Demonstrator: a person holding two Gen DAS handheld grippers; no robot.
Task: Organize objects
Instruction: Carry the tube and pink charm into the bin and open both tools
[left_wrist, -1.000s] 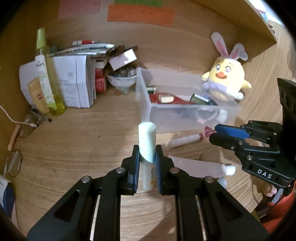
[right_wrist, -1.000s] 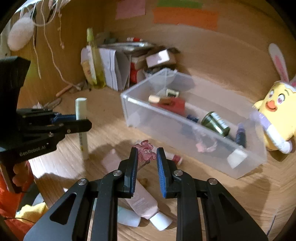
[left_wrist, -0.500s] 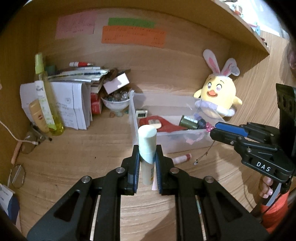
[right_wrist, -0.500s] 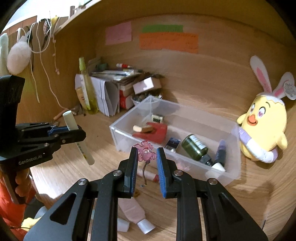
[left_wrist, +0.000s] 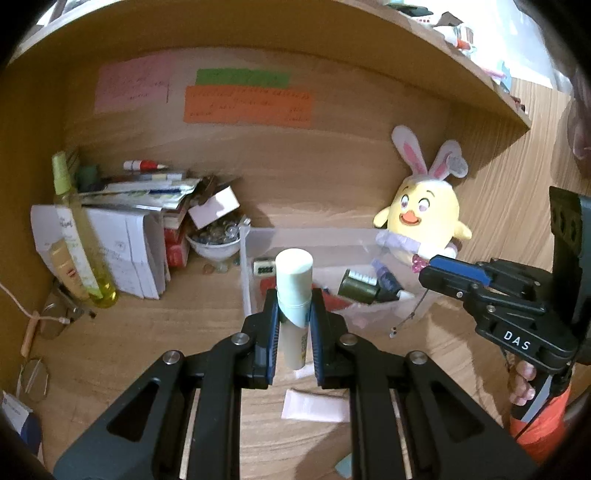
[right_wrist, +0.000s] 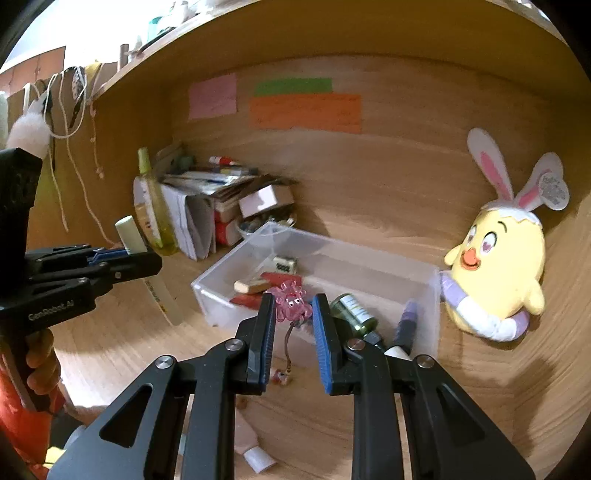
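**Both tools hold items near the bin**

The left tool (left_wrist: 292, 314) grips a pale tube (left_wrist: 293, 295) upright. The right tool (right_wrist: 293, 314) pinches a pink charm (right_wrist: 291, 301), its cord hanging. The clear bin (right_wrist: 369, 254) lies at 12 o'clock of both tools.

White letters "DAS" mark the body of the right claw (left_wrist: 423, 268), while "GenRobot.AI" runs along the left claw (right_wrist: 157, 260); writing on the wall notes (left_wrist: 248, 106) is too small to read.

Wooden desk (left_wrist: 177, 332) carries clear bin (left_wrist: 247, 258), plush chick (left_wrist: 424, 221), papers (left_wrist: 125, 254).
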